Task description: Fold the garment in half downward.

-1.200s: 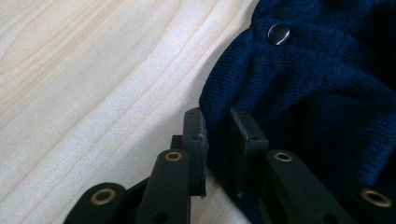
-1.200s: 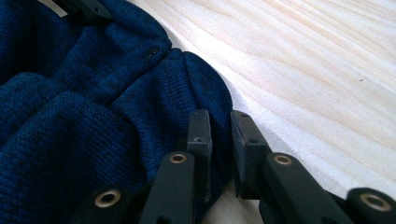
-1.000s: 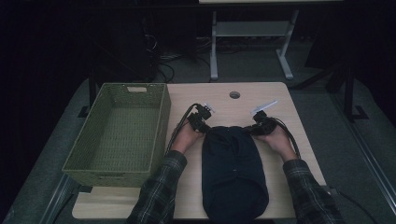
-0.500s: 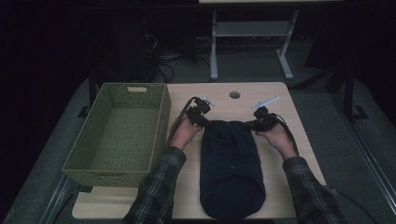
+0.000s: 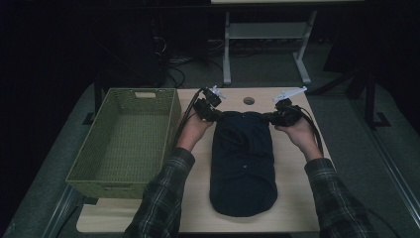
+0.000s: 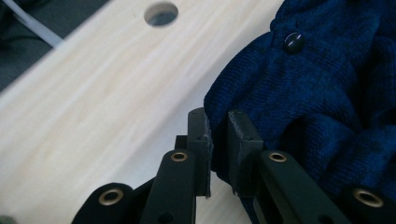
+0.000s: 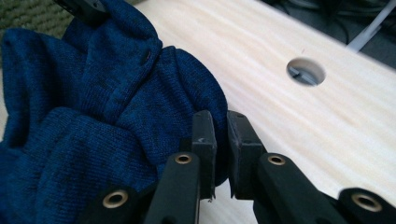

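At the left of the high view a green woven basket (image 5: 124, 139) sits on the wooden table (image 5: 297, 208). Just right of it, the left gripper (image 5: 214, 115) pinches the upper left corner of a dark blue knit garment (image 5: 242, 163), its jaws nearly together with the fabric edge between the pads (image 6: 201, 135). The garment lies lengthwise down the centre of the frame. At upper right of centre, the right gripper (image 5: 271, 117) clamps the other top corner, jaws likewise narrow on the knit.

Matt knitted garment (image 6: 327, 93), smooth wooden table (image 6: 93, 102)
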Available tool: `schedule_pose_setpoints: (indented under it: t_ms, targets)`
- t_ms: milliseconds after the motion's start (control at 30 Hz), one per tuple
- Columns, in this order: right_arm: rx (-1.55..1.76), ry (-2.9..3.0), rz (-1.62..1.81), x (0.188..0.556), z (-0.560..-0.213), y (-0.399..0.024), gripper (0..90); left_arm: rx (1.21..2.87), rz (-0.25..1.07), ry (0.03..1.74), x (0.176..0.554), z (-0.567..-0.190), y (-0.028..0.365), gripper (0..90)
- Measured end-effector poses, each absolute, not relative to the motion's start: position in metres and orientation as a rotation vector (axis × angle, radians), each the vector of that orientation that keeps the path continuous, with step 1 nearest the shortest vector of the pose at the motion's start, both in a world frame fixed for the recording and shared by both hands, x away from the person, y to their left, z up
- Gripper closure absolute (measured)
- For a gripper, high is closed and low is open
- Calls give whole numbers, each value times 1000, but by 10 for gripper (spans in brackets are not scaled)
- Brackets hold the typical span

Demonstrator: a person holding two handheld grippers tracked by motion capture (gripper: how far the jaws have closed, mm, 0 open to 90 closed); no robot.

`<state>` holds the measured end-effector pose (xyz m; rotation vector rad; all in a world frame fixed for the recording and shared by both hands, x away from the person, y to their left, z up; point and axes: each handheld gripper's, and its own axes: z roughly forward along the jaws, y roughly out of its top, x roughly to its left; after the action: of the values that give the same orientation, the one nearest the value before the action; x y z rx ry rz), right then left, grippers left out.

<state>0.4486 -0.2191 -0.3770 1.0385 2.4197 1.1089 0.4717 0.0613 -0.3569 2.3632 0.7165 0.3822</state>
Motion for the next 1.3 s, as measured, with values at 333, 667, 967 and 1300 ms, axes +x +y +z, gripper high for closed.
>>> schedule_pose_setpoints:
  t_ms: [333,667,967,1300]
  targets:
    - [959,2281,1131,443,-345,-218,824,2306,552,679,461,-322,58,807]
    - [918,2290,1170,421,-350,-219,816,2212,444,680,435,-329,69,798]
    - [863,2309,1185,391,-359,-216,791,2214,417,649,405,-341,77,784]
    - [851,2351,1218,364,-376,-214,774,2239,387,632,378,-357,82,773]
